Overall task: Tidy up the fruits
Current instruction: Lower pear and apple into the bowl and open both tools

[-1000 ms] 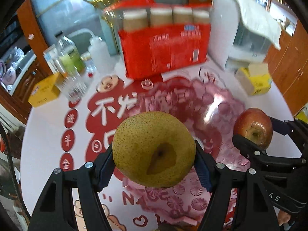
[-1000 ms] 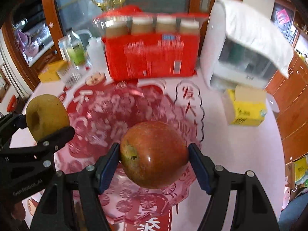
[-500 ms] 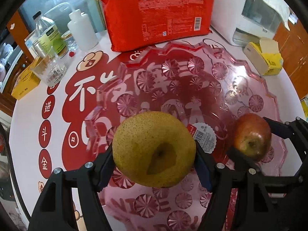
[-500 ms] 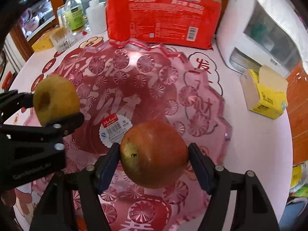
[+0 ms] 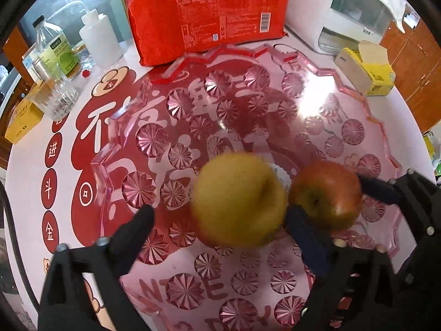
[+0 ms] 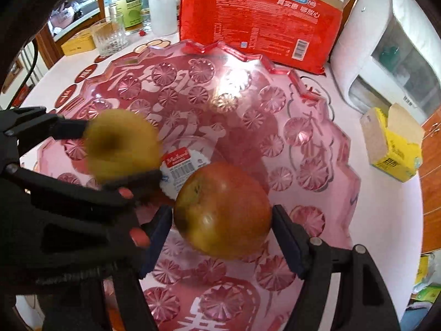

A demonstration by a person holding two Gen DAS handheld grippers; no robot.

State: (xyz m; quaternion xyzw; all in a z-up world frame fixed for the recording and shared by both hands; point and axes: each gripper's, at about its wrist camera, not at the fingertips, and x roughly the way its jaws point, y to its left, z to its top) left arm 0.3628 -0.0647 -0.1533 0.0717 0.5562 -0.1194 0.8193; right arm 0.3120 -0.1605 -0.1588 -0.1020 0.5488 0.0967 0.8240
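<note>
Both tools have come down over the pink glass fruit plate [image 5: 358,93], which a second ago lay farther below them and now fills both views. Left tool [image 5: 220,229]: its jaws are opening, and the yellow pear [image 5: 237,198], clamped between the pads before, now sits blurred between them with a clear gap on the left side, so the pads no longer press on it. Low in the centre of the left wrist view, the pear lies just beside the red apple [image 5: 328,193], which is to its right. Right tool [image 6: 222,234]: its jaws are easing open a little, yet both blue pads seem to touch the apple's sides, low in the centre of its view, over the plate. Along the top of both frames a red packet of paper cups [image 5: 206,13] stands on the bench [image 5: 24,182] behind the plate.
</note>
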